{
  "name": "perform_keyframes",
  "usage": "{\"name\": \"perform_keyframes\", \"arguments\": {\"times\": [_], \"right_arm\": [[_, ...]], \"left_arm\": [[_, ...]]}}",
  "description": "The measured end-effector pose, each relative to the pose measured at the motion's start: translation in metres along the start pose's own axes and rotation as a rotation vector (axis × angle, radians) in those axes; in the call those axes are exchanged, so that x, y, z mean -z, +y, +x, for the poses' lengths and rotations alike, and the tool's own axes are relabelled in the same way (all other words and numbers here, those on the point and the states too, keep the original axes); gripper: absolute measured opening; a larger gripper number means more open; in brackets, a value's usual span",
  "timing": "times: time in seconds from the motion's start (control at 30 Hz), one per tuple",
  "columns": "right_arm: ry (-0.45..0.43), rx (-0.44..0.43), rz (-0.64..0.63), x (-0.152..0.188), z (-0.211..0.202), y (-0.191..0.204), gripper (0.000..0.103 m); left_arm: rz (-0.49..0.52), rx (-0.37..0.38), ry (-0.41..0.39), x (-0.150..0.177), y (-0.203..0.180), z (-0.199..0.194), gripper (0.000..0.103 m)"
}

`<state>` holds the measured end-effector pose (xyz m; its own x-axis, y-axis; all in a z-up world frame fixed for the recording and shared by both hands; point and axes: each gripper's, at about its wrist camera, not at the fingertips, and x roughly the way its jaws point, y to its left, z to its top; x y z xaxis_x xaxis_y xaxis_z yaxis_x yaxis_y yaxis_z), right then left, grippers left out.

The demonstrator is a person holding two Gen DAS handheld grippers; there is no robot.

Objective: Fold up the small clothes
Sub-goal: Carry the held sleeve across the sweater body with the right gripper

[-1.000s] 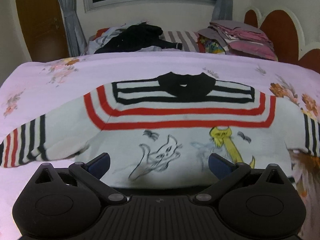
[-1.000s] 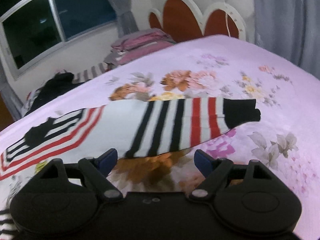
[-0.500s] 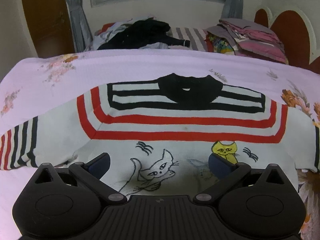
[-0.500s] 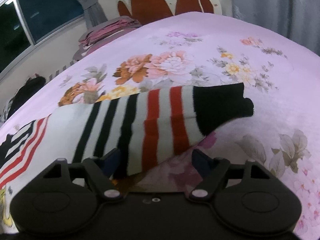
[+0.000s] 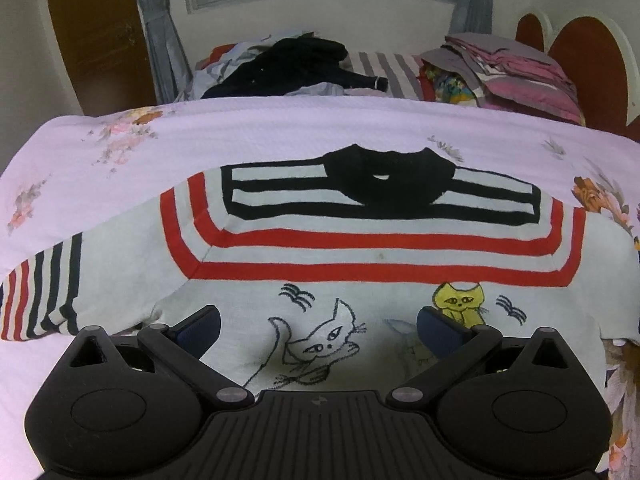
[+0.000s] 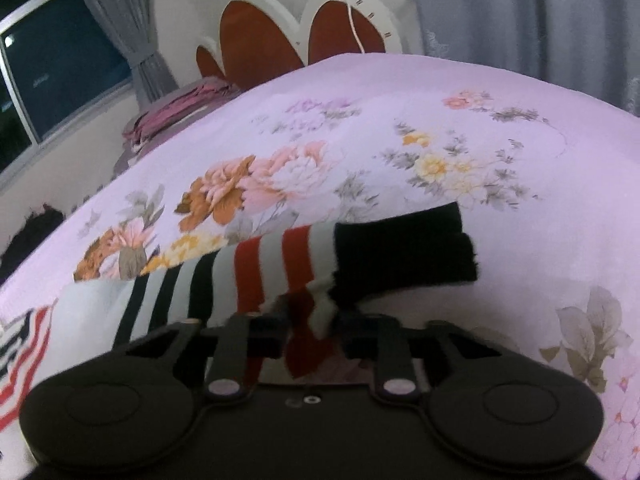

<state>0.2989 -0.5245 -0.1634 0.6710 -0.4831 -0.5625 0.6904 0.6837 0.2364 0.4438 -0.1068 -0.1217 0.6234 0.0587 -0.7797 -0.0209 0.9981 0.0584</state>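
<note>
A small white sweater [image 5: 320, 240] lies flat on the pink flowered bedspread [image 5: 240, 136], front side up, with its black collar [image 5: 388, 180] on the far side and the hem near the camera. It has black and red stripes around the collar and two drawn cats, one white [image 5: 320, 340] and one yellow [image 5: 460, 304], on the chest. The left gripper [image 5: 318, 326] hovers over the lower chest with its fingers wide apart, and nothing is between them. The left sleeve [image 5: 44, 288] lies spread out to the left. The right gripper [image 6: 310, 328] has its fingers together, clamped on the near edge of the right sleeve [image 6: 280, 268], close to the black cuff [image 6: 404, 248]; the cloth is bunched between the fingers. At the far side of the bed are a pile of dark clothes [image 5: 296, 68] and folded pink bedding [image 5: 520, 76].
</note>
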Motion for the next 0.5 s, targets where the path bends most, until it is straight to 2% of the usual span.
{"name": "perform_keyframes", "arguments": {"times": [0.07, 0.23, 0.37, 0.5], "right_arm": [[-0.022, -0.022, -0.001, -0.004, -0.007, 0.001, 0.008], [-0.103, -0.142, -0.104, -0.018, -0.037, 0.039, 0.008], [-0.139, -0.302, -0.225, -0.019, -0.063, 0.101, 0.007], [-0.111, -0.468, -0.313, 0.0, -0.08, 0.167, 0.007]], "left_arm": [[-0.018, 0.016, 0.002, -0.001, 0.002, 0.0, 0.103], [-0.034, 0.009, -0.025, -0.004, 0.008, -0.003, 0.103], [-0.056, -0.014, -0.047, -0.007, 0.022, -0.007, 0.103], [-0.072, -0.04, -0.046, -0.008, 0.041, -0.008, 0.103]]}}
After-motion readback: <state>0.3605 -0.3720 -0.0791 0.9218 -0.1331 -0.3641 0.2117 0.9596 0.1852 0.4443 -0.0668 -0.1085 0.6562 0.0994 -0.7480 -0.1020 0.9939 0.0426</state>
